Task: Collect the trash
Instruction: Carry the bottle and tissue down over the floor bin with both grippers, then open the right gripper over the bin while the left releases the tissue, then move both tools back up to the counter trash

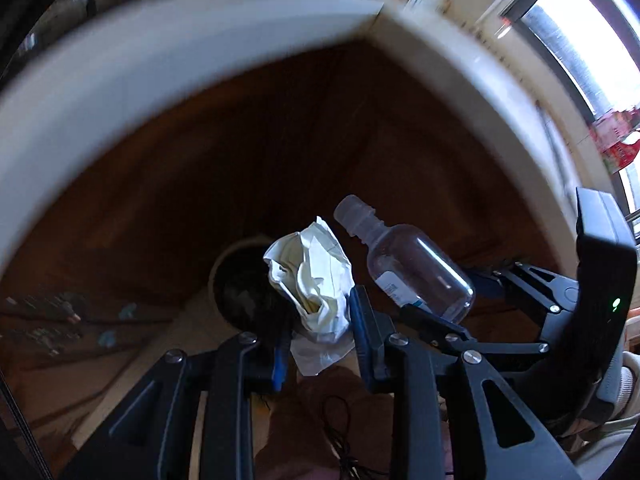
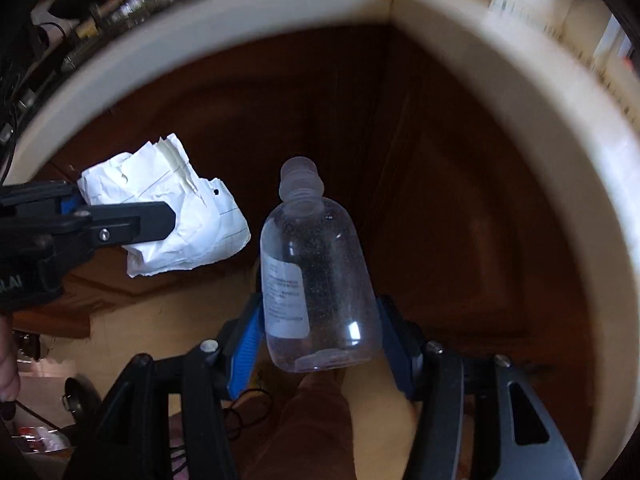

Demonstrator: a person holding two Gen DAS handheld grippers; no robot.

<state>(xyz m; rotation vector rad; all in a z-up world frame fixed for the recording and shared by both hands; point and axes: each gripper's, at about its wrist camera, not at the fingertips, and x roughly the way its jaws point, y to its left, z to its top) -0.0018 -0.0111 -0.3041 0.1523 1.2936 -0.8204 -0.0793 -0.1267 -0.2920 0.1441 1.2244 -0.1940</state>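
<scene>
A crumpled paper [image 1: 316,280] is clamped in the left gripper [image 1: 320,344] and a clear plastic bottle [image 2: 316,280] in the right gripper [image 2: 320,344]. Both are held over the floor, near a round bin [image 1: 224,268] below; dropping them remains. The worktop edge [image 1: 200,52] lies beyond, with open room underneath.

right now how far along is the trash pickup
Done: both pieces are picked up. In hand: the left gripper is shut on the crumpled paper, the right gripper on the clear bottle. Left: dropping them in; a round bin shows below the paper.
</scene>
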